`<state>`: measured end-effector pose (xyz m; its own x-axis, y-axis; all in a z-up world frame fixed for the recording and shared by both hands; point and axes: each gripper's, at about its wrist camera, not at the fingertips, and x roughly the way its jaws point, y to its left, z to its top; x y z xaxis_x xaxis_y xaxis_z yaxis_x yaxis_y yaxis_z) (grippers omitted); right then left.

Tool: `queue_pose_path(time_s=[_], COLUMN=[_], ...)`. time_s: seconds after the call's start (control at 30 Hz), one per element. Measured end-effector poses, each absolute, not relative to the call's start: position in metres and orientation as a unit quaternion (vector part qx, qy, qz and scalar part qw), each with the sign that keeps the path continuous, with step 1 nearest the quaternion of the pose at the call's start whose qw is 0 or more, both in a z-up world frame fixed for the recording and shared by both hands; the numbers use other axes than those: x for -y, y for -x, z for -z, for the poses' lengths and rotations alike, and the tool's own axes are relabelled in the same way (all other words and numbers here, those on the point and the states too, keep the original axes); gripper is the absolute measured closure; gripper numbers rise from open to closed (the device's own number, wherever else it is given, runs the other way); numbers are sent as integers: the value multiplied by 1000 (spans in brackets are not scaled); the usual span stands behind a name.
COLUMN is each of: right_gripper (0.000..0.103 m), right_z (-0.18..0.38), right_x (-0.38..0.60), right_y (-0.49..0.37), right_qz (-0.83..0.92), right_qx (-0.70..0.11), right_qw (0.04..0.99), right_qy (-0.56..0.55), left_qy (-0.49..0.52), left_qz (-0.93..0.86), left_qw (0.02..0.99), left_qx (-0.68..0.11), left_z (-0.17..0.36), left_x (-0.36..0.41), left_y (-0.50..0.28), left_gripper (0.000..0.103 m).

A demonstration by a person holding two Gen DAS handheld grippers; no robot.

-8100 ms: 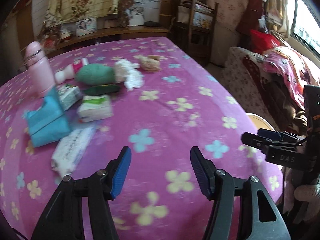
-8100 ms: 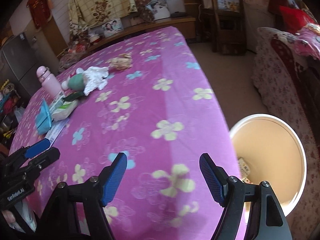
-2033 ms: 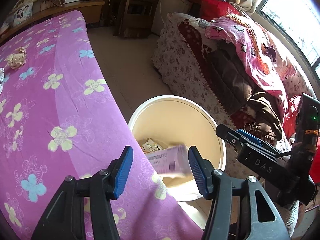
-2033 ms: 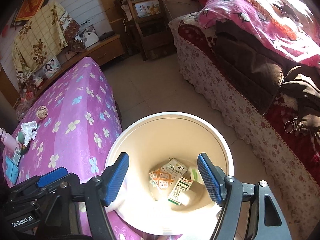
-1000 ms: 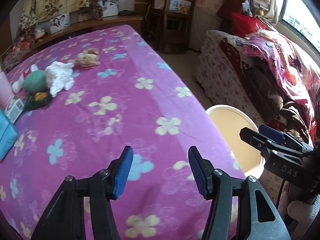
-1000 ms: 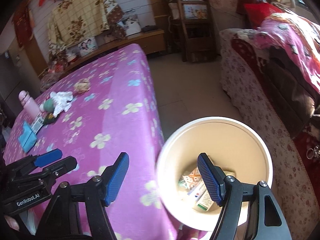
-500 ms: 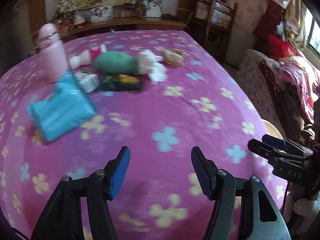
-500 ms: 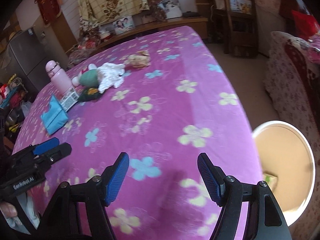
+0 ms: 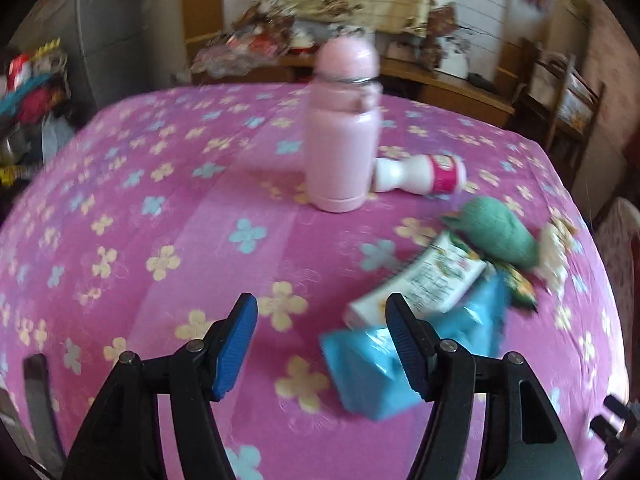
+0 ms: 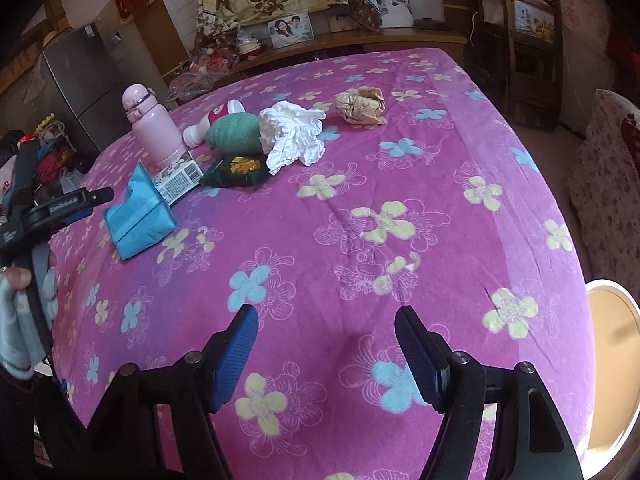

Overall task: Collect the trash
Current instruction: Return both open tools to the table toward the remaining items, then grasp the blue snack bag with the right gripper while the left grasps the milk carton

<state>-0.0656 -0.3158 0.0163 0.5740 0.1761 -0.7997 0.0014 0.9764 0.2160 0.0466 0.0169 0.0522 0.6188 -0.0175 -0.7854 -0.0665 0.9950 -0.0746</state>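
In the left wrist view, the left hand-held gripper (image 9: 322, 338) hangs with its jaws spread wide and nothing between them, low over the bench (image 9: 168, 216) with its purple flowered cover. Just ahead of its right finger lies a blue packet (image 9: 404, 360), with a white carton (image 9: 424, 284) resting against the packet's far edge. Further ahead and to the right sit a green pouch (image 9: 496, 232) and a dark green wrapper (image 9: 520, 284). Straight ahead stands a pink bottle (image 9: 342, 128), upright, with a small white bottle (image 9: 420, 173) lying on its side just behind it. In the right wrist view, the right hand-held gripper (image 10: 326, 354) is likewise open and empty above the bench. Well ahead and to the left lies the same cluster, along with a crumpled white tissue (image 10: 294, 136); a crumpled brown paper (image 10: 360, 106) lies apart, further ahead. To the right, below the bench edge, part of the white bin (image 10: 616, 292) shows.
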Motion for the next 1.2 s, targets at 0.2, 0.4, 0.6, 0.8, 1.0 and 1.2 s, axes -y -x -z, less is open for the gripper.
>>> queue_pose_path(time_s=[0.2,0.4,0.6,0.8,1.0,1.2], right_gripper=[29,29,29,29,29,29], right_z=[-9,-3,-7,-9,-5,-10], right_x=[318,325,328,332,323,321], right_y=[57,54,60,67,68,68], right_qz=[-47,-38,-33,-32,-46,-53], right_qx=[-465,-470,-468,-467,-472,-470], right_qw=[878,874,875,875,871,870], right_qy=[-102,-113,-116,-121,-127,-141], left_qy=[75,73,42,10,41,90], left_qz=[100,223,270,225,191,274], left_qw=[884,859,839,866,849,818], left_qx=[-451,-454,-471,-447,-491,-499], left_z=[-38,-38,-28,-38,-9,-3], left_x=[-5,44,84,63,39,71], left_y=[-31,24,55,55,36,55], left_gripper=[36,36,36,32,32,31])
